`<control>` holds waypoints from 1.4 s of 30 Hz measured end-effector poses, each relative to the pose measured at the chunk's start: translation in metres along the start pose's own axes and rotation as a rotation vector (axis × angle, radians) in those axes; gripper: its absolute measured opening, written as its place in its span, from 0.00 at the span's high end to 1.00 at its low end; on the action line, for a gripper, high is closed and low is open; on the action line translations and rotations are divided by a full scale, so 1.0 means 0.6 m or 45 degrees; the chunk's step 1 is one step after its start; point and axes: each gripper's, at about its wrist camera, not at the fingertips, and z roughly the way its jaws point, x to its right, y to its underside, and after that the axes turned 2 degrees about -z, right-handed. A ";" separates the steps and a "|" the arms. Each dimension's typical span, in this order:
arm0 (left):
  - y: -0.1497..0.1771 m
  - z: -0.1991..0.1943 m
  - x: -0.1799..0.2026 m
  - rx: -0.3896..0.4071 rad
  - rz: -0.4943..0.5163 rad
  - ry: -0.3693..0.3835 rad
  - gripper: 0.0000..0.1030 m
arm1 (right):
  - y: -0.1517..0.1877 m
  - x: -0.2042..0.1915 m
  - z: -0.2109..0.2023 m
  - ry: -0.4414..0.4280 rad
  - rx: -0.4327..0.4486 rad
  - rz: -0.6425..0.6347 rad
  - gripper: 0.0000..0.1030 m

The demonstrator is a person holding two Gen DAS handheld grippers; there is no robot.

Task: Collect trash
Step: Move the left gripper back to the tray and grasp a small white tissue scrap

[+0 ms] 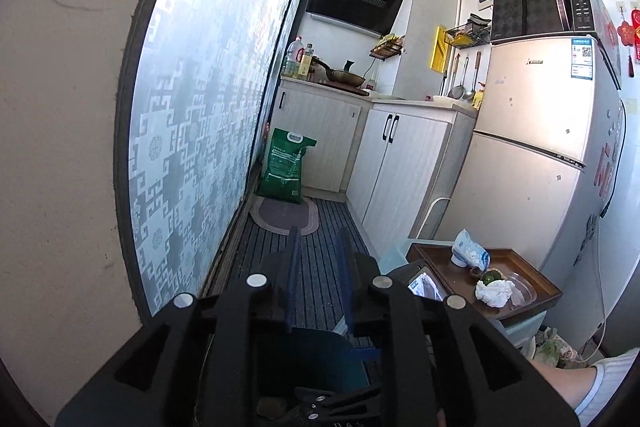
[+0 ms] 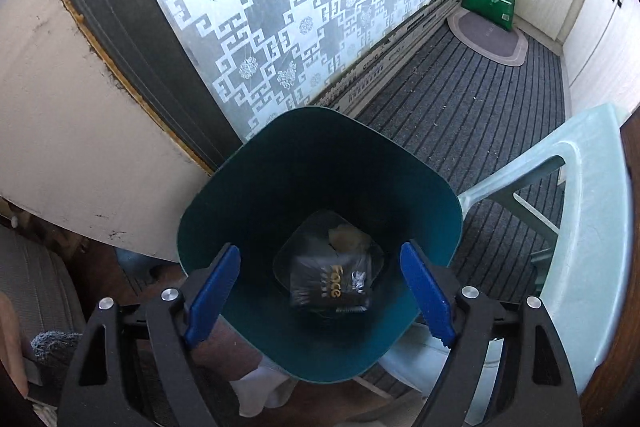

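Observation:
A teal trash bin (image 2: 248, 187) stands on the floor below my right gripper (image 2: 320, 291), which is open and empty right over its mouth. A black packet marked "Face" (image 2: 332, 283) and a pale scrap (image 2: 346, 239) lie inside the bin. In the left wrist view my left gripper (image 1: 320, 251) is open and empty, held over the floor mat. To its right a brown tray (image 1: 532, 267) holds a crumpled white tissue (image 1: 494, 293), a blue-white pouch (image 1: 470, 249), a green item (image 1: 490, 277) and a clear dish (image 1: 524, 291). The bin's edge (image 1: 320, 347) shows under the left gripper.
A pale green plastic chair (image 2: 588, 195) stands right of the bin. A frosted patterned sliding door (image 1: 208, 99) runs along the left. A green sack (image 1: 286, 167), cabinets (image 1: 392, 163) and a fridge (image 1: 536, 147) with a microwave (image 1: 548, 7) lie ahead.

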 end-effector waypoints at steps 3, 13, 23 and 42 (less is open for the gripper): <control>-0.003 -0.008 -0.002 0.027 -0.026 0.022 0.78 | -0.005 -0.004 -0.019 -0.013 0.056 -0.009 0.27; -0.030 -0.067 0.017 0.247 -0.086 0.144 0.70 | -0.020 -0.009 -0.146 0.053 0.351 -0.051 0.52; -0.030 -0.026 0.073 0.174 -0.065 0.153 0.62 | 0.030 0.099 -0.290 0.200 0.556 0.073 0.56; 0.064 0.183 0.264 -0.433 0.057 0.363 0.63 | 0.204 0.340 -0.367 0.390 0.538 0.437 0.47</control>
